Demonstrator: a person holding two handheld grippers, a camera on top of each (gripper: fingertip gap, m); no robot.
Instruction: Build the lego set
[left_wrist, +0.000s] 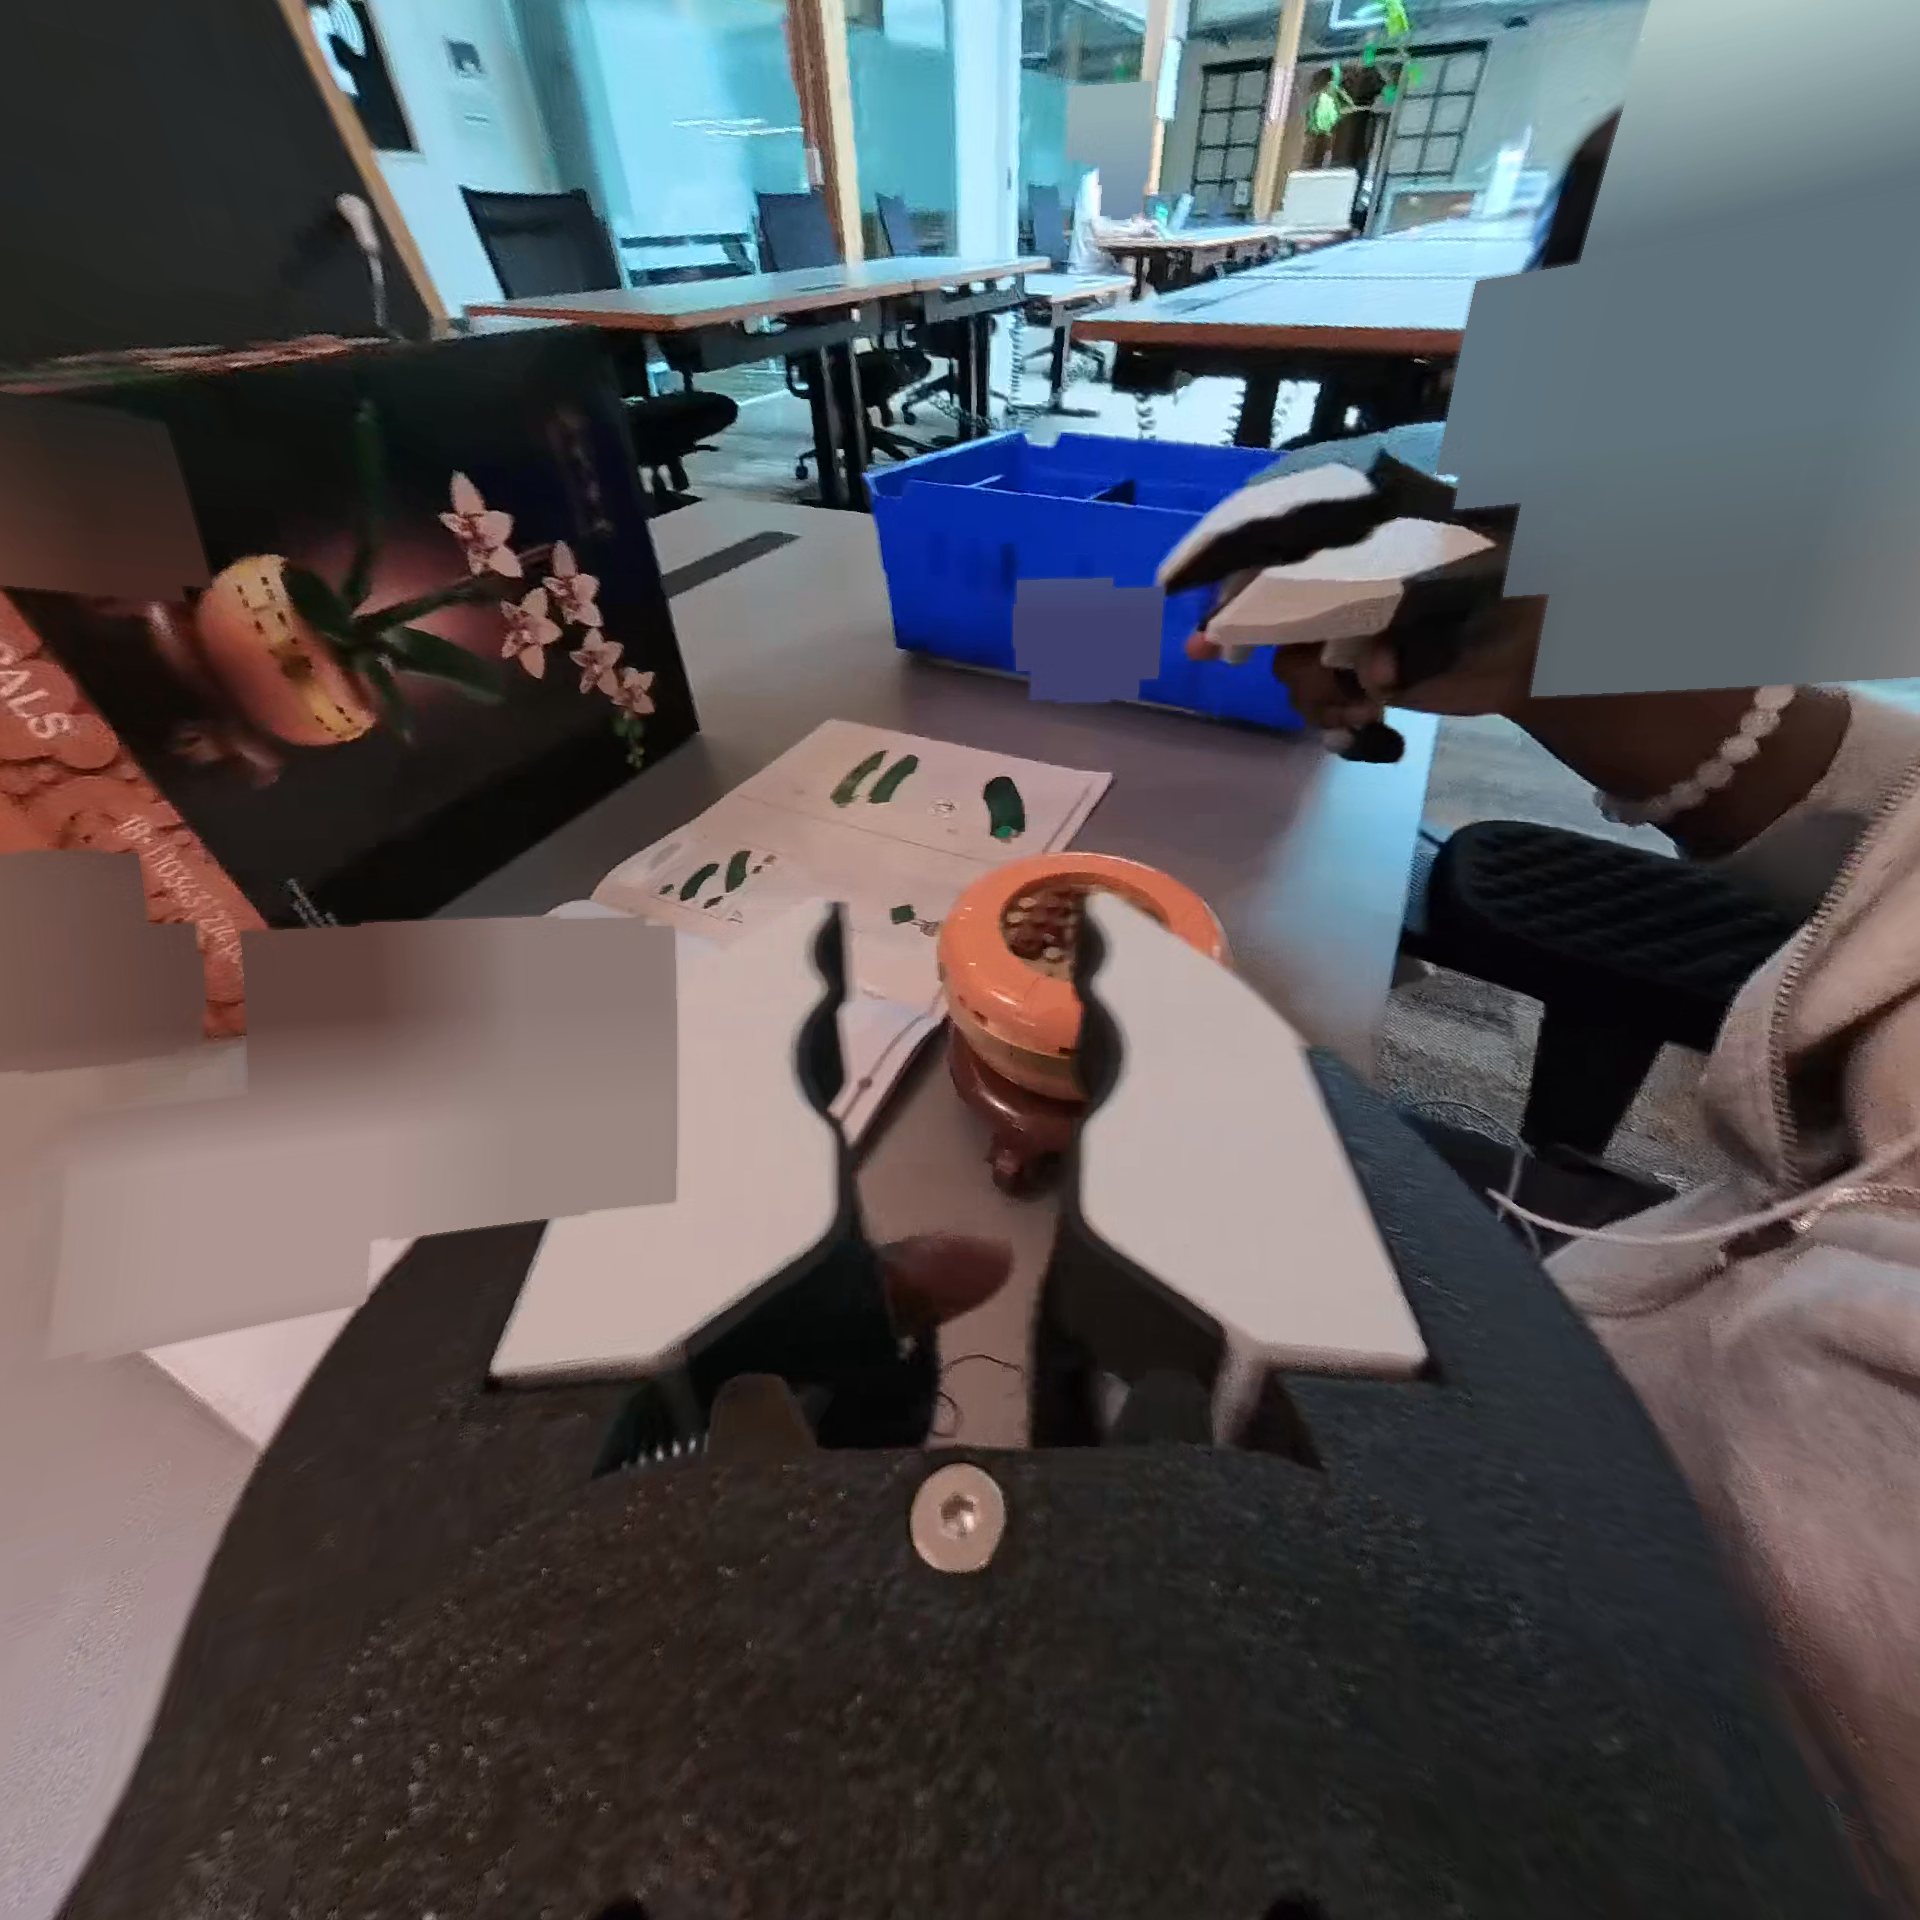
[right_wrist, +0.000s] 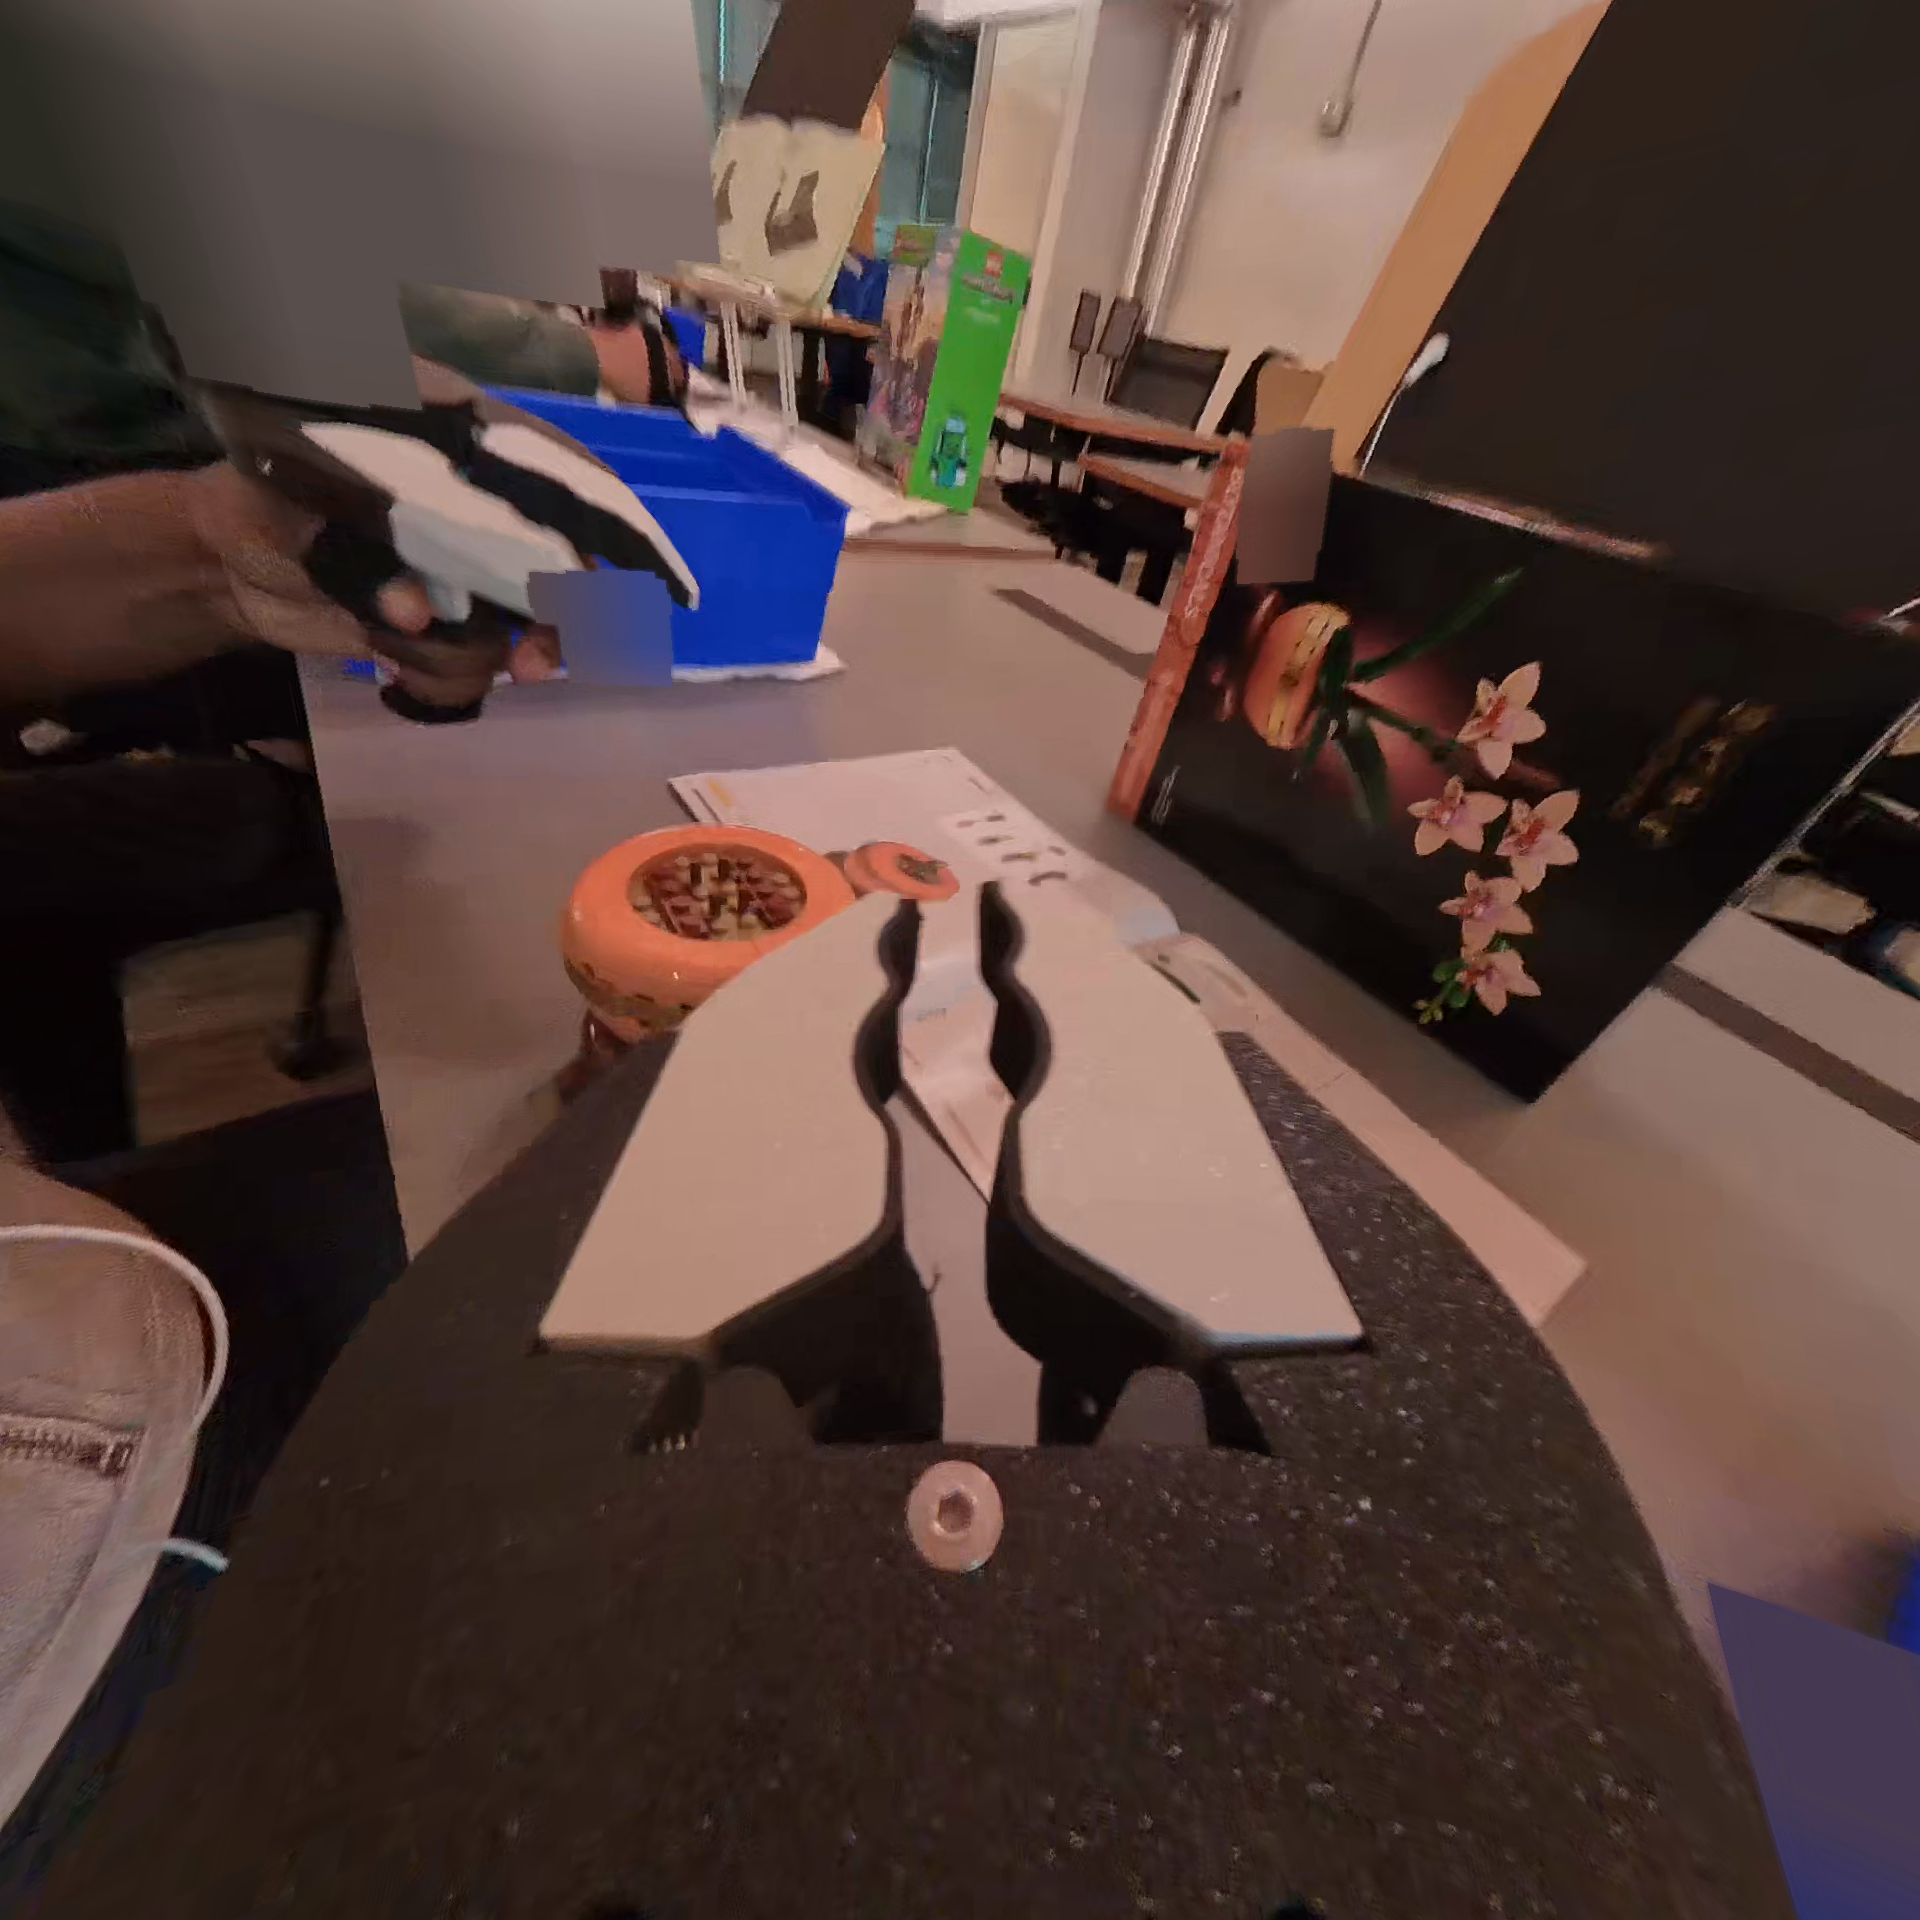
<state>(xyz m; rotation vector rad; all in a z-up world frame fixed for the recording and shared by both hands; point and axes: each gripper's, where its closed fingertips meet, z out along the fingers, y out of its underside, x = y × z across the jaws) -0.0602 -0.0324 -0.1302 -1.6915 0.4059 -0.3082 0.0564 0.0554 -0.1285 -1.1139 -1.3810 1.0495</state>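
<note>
The pot (left_wrist: 1049, 987), an orange ring of Lego bricks on a brown foot, stands upright on the table (left_wrist: 1195, 831) with brown and tan studs filling its mouth. It looks light and rigid, but press-fit, so a hard squeeze or a tilt could pop the curved shell pieces; the firm lower band seems a safer hold than the rim. A small orange disc (right_wrist: 902, 871) lies just beside it on the booklet (right_wrist: 831, 790).

The left gripper (left_wrist: 961, 925) has its jaws apart, one fingertip overlapping the pot's rim; contact cannot be told. The right gripper (right_wrist: 948, 906) hovers over the booklet, jaws slightly apart and empty.

Beyond are the set's box (right_wrist: 1455, 831) and a blue bin (left_wrist: 1039, 551).
</note>
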